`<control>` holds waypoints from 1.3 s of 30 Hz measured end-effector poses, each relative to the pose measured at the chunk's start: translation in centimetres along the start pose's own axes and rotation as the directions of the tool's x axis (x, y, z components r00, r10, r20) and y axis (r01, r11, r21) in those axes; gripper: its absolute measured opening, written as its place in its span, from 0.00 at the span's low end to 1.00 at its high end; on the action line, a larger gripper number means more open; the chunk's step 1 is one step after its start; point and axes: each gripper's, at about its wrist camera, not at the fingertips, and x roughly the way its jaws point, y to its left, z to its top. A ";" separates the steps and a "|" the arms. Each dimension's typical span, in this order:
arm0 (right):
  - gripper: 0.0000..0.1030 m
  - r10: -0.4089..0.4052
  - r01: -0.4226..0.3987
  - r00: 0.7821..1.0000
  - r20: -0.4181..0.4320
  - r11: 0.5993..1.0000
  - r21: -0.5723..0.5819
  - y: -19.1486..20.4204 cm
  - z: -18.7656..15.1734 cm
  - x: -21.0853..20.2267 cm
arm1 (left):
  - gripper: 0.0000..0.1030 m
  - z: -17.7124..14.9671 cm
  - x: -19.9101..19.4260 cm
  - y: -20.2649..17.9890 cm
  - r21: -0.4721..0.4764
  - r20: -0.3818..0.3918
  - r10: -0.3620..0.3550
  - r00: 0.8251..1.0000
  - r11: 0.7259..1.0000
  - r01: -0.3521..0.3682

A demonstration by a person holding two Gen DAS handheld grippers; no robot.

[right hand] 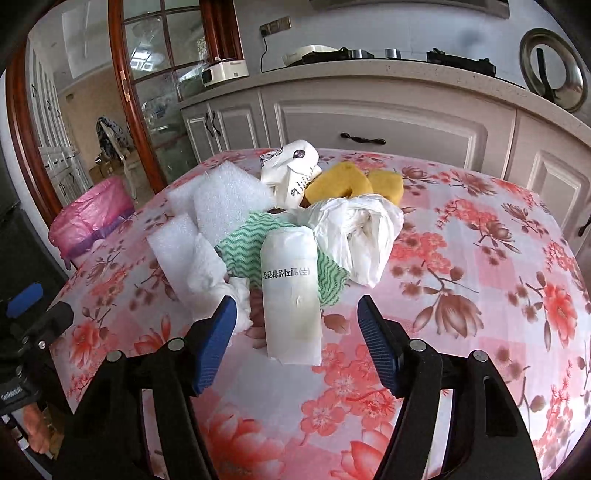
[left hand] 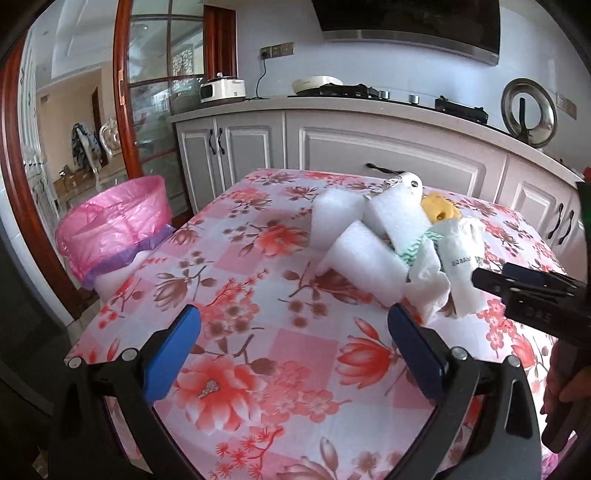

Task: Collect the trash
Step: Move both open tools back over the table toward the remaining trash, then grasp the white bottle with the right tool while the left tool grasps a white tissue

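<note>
Home kitchen — cabinets [left hand: 388, 147], stove [left hand: 369, 90], range hood [left hand: 406, 22] — floral-cloth table [right hand: 480, 258].

Both wrist cameras look down close over the floral table [left hand: 258, 332], sharing the trash pile [right hand: 280, 236].

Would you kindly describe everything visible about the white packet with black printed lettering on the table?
The white packet is a tall, soft-looking wrapped pack, paper or plastic, with one line of black print across its middle. It lies lengthwise on the floral tablecloth at the pile's near edge, overlapping the green wavy cloth, beside crumpled tissue. No fingers touch it.
</note>
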 end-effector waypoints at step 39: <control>0.32 -0.018 0.007 0.997 0.081 0.990 0.138 -6.5 -0.4 -4.0 | 0.61 1.2 8.1 -11.9 0.030 -0.123 -0.080 0.989 0.996 0.084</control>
